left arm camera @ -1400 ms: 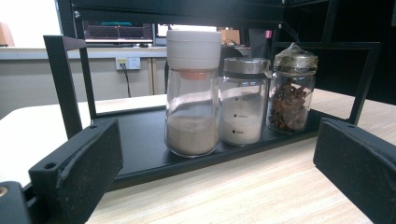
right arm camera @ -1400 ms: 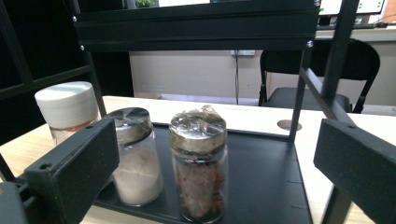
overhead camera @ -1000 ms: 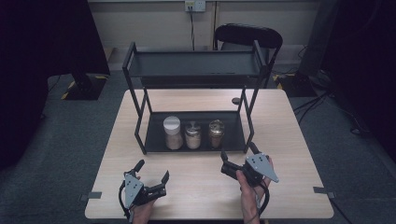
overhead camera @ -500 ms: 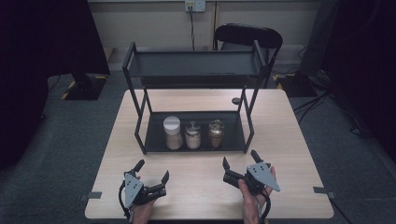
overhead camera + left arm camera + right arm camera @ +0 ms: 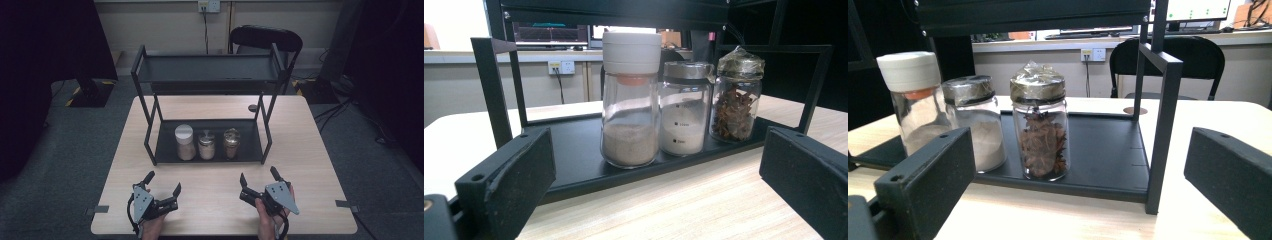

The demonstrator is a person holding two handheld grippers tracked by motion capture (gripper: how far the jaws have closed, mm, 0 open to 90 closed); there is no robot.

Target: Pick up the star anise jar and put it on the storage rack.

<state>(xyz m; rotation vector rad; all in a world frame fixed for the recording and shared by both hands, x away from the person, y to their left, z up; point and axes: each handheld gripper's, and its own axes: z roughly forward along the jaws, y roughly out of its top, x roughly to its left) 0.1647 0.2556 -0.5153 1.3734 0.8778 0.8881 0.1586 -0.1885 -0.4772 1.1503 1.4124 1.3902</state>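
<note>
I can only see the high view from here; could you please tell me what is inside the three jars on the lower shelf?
Observer: The tall jar with the white cap holds a beige powder that fills roughly its bottom third.
Operator: Thank you. And the middle one?
Observer: The middle jar has a metal lid and white powder, with level marks printed on its glass.
Operator: And the third one?
Observer: The third jar holds dark brown dried pieces, and clear film is wrapped over its lid.
Operator: Are the grippers ready to pick?
Observer: The left gripper and right gripper both rest open on the table, short of the rack.
</note>
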